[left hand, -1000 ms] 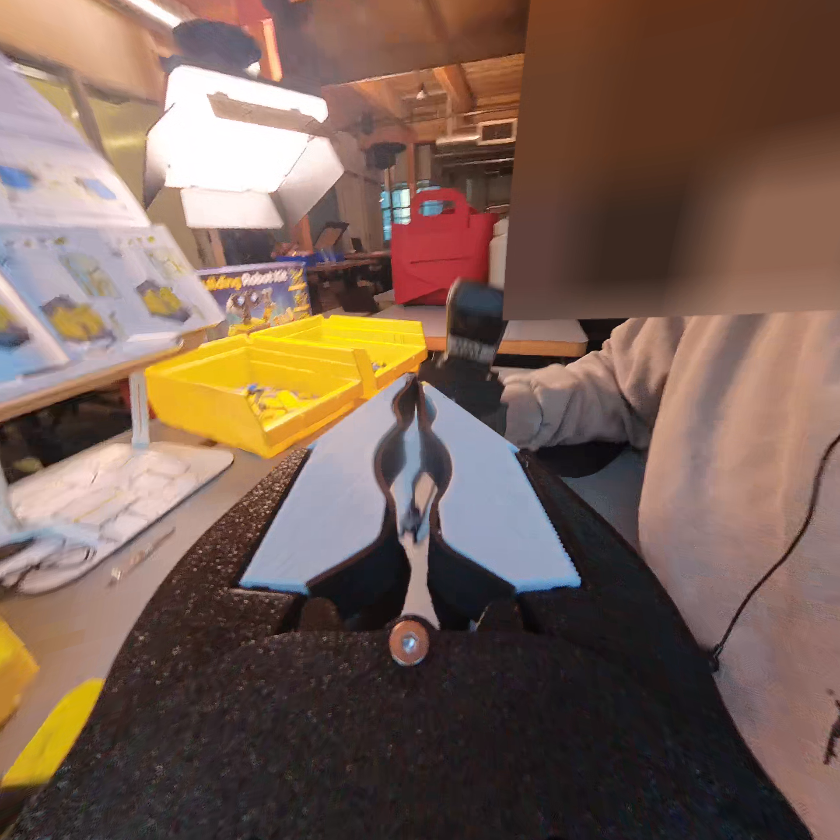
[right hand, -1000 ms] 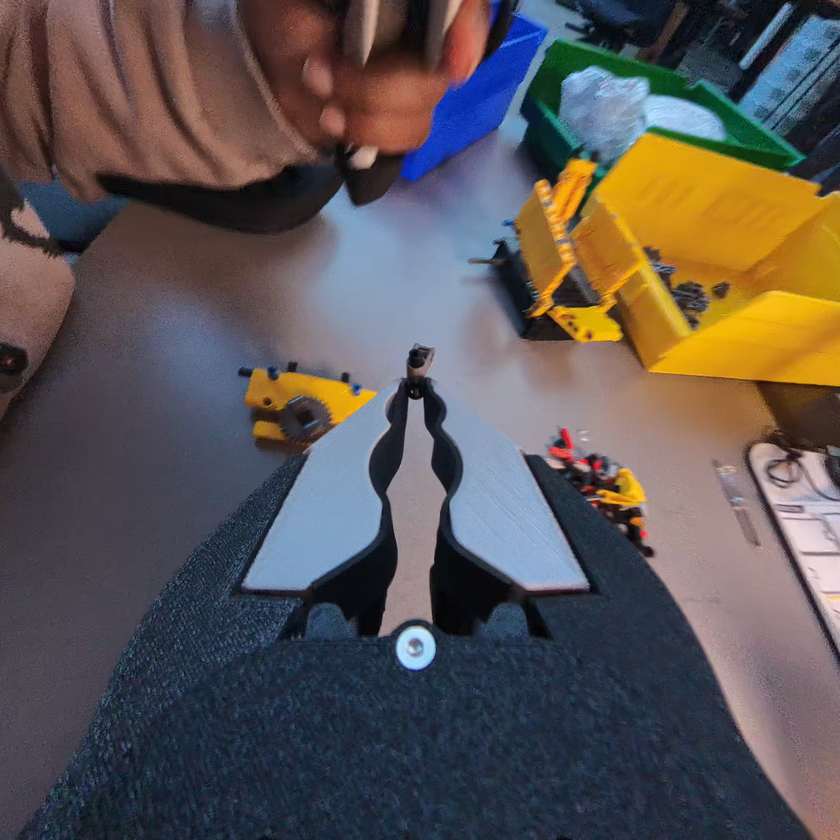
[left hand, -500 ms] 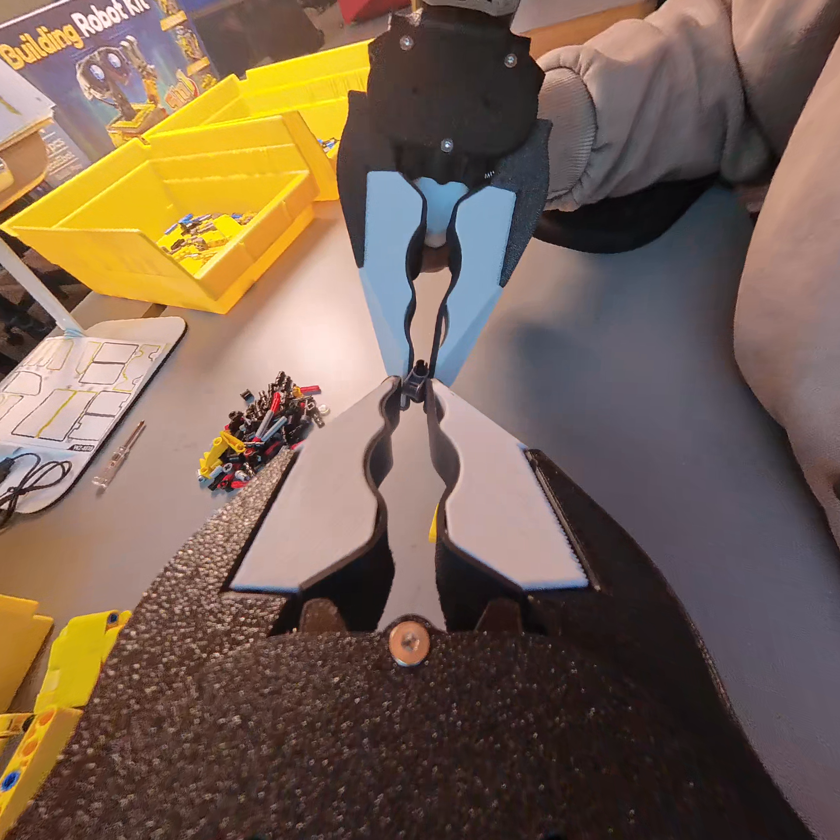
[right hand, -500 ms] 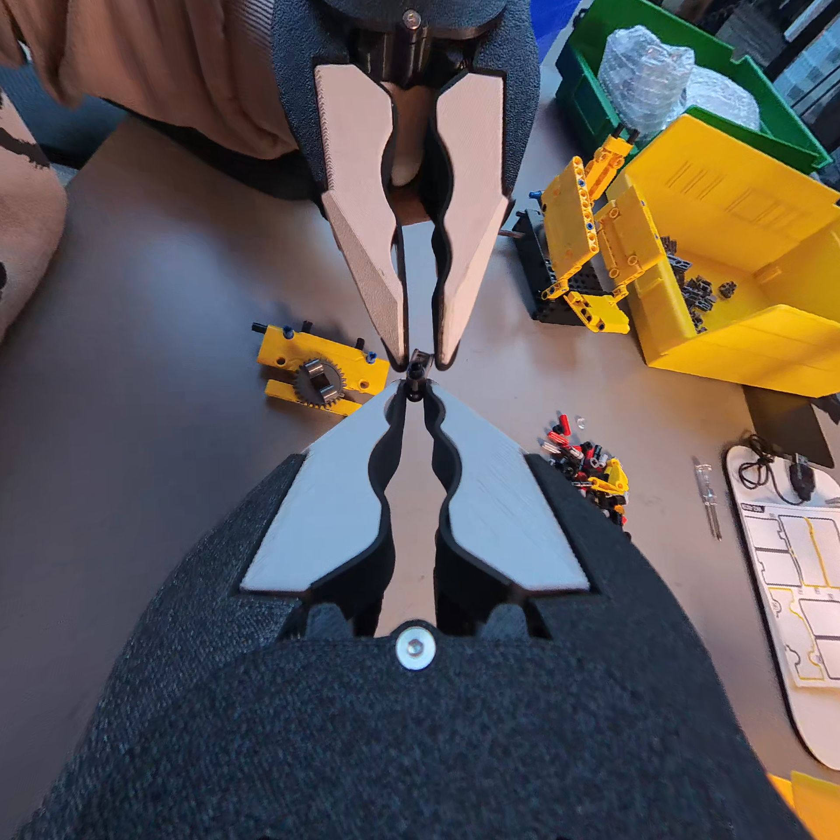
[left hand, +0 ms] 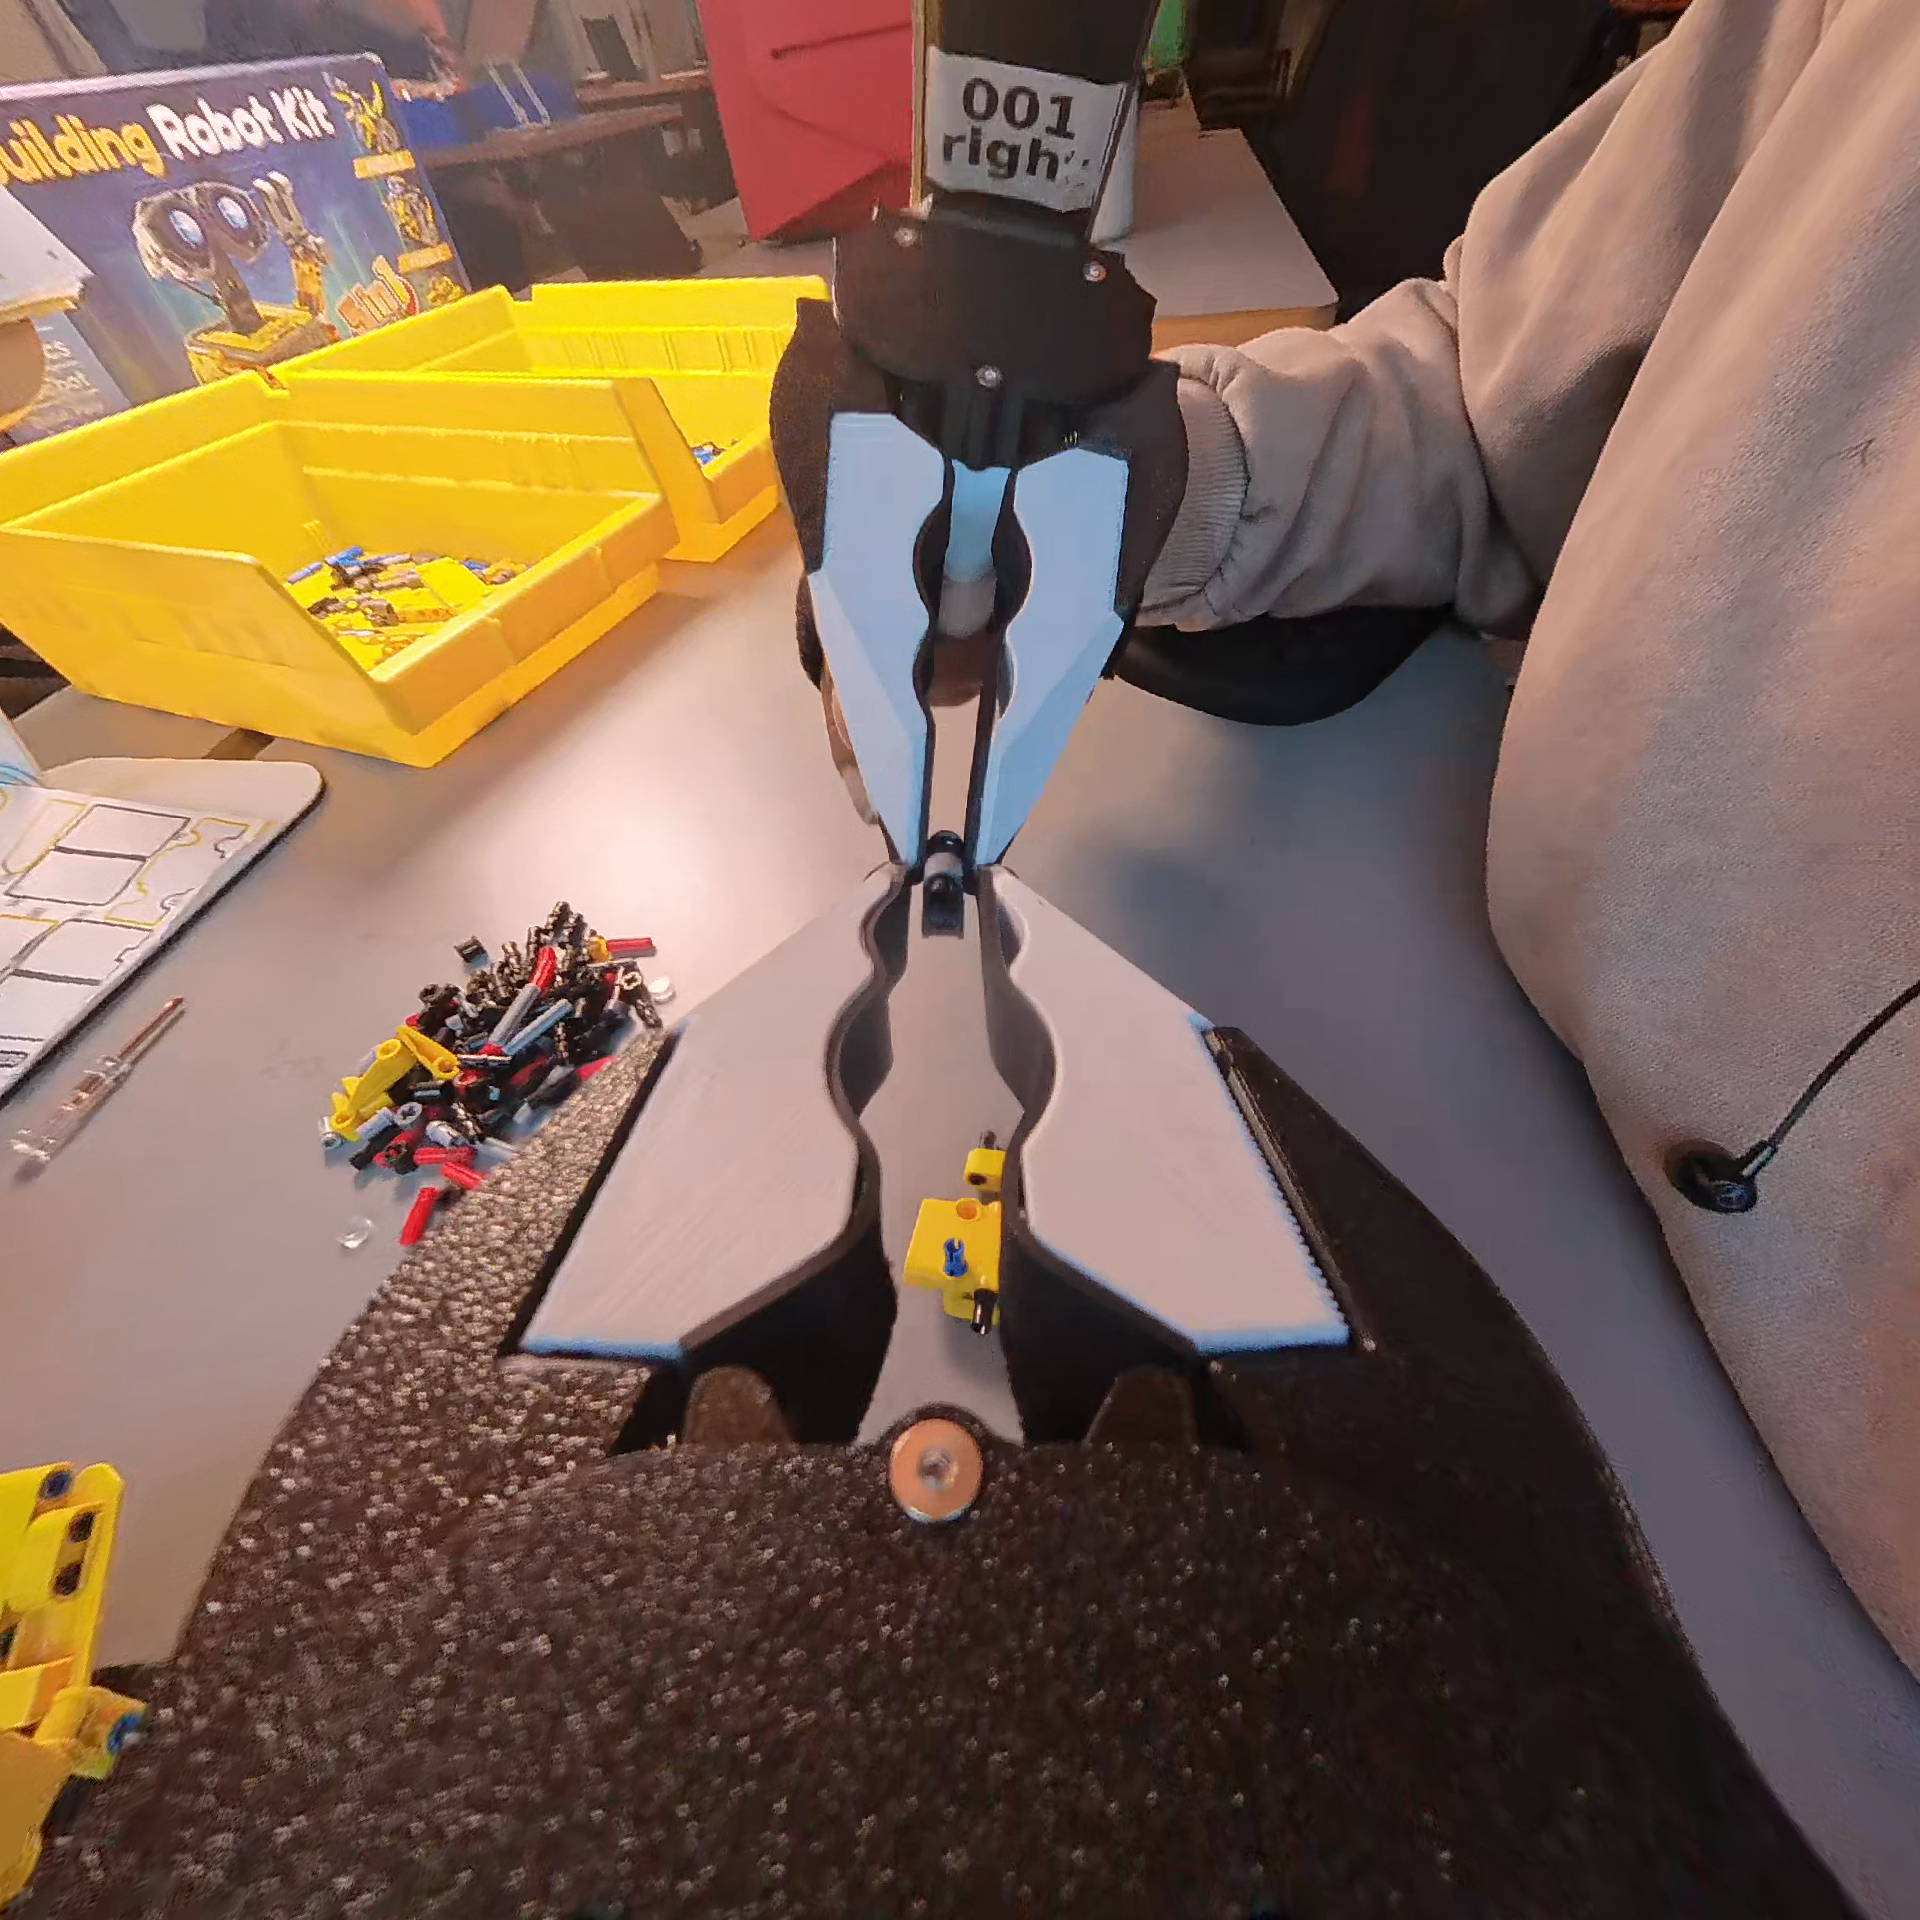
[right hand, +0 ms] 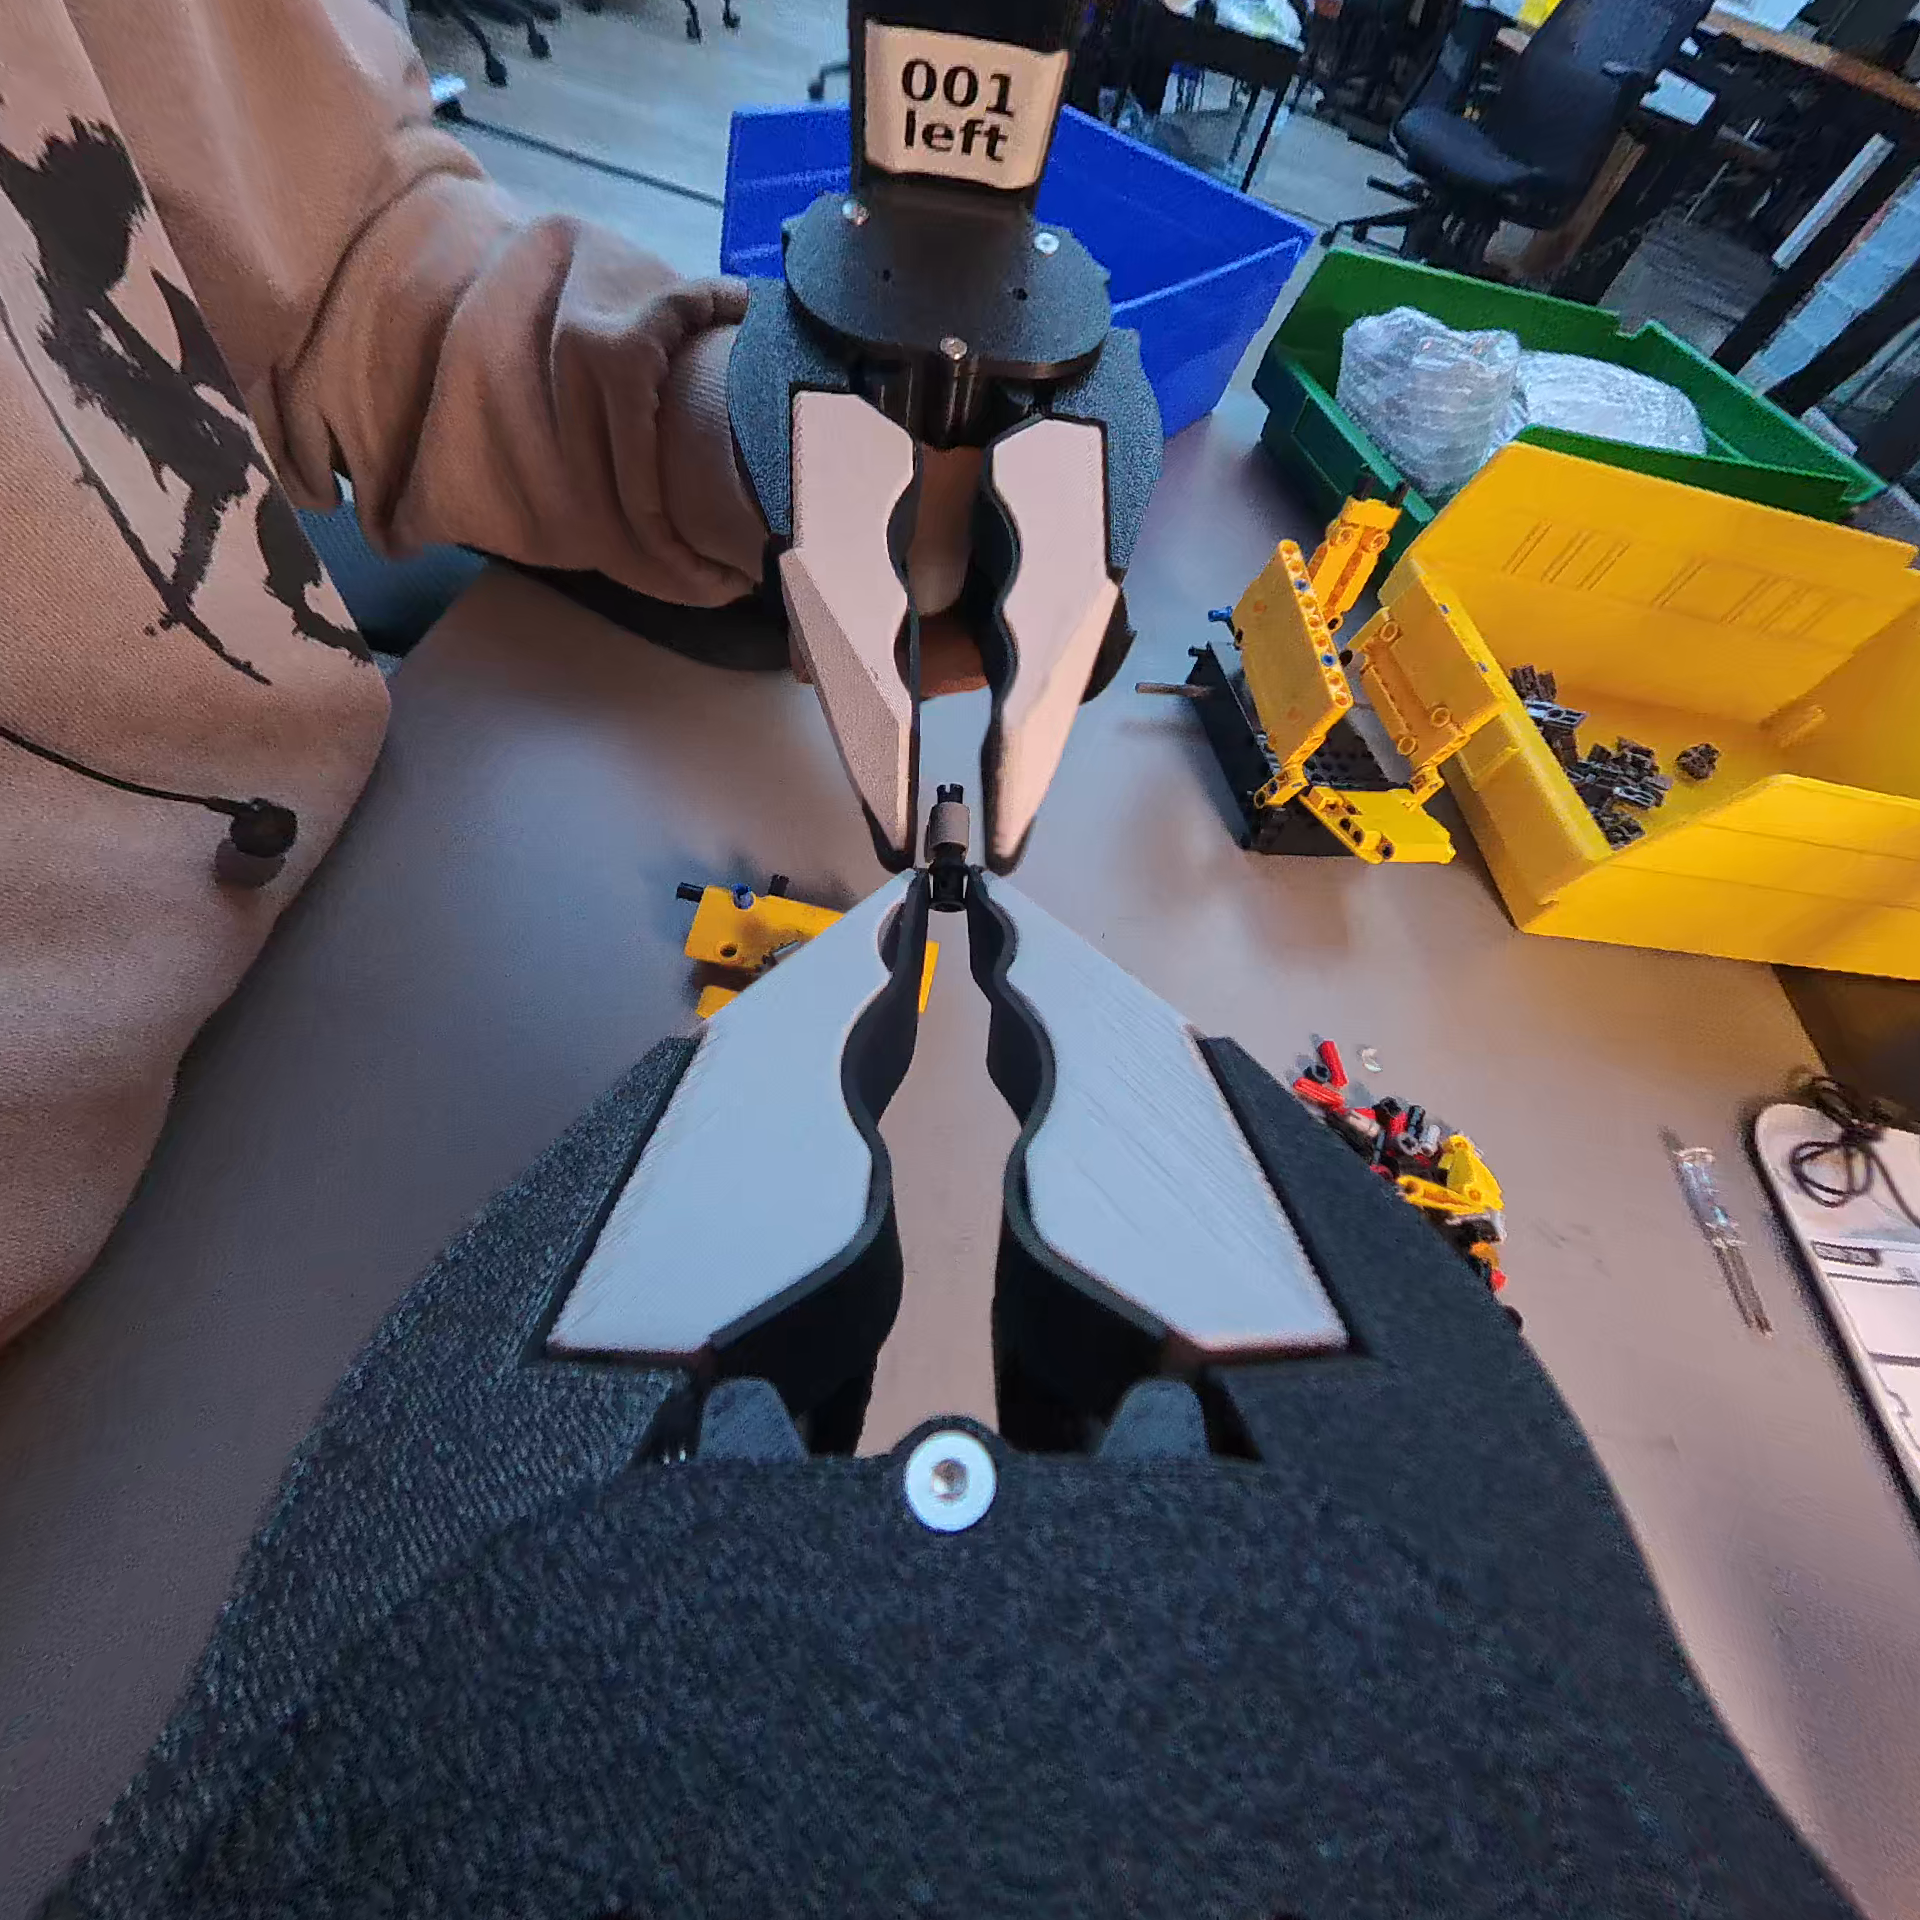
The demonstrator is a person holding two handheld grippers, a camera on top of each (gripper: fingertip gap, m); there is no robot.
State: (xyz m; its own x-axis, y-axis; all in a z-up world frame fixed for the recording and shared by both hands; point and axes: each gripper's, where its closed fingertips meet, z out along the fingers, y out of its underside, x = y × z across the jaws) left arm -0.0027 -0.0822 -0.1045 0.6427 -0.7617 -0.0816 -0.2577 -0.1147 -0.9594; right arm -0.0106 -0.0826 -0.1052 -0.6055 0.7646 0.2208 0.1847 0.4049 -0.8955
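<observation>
Left wrist view, from left to right: a yellow bin (left hand: 208,665) of loose pieces stands at the far edge of the grey table (left hand: 1299,883), and a pile of small parts (left hand: 499,1049) in black, red and yellow lies near my left gripper (left hand: 943,888). Its fingers are only narrowly parted and straddle the near end of a black pin with a grey bush (left hand: 943,902). I cannot confirm that they press on it. The right gripper (left hand: 943,854) meets it tip to tip from the opposite side, with a pale sleeve (left hand: 1351,499) behind it. A small yellow block (left hand: 951,1242) lies on the table below the gap between my left fingers. In the right wrist view, the right gripper is closed on the pin's black end. The grey bush and the far tip project forward into the gap between the left gripper's fingers, and the pin is clear of the table. Further right stand a yellow panel assembly (right hand: 1320,686) and a green bin (right hand: 1309,416). I judge the pin a fiddly piece. It is pinched at the very tips, so it could twist or pop out unless both grippers stay in line along its axis and any squeeze is gentle.
</observation>
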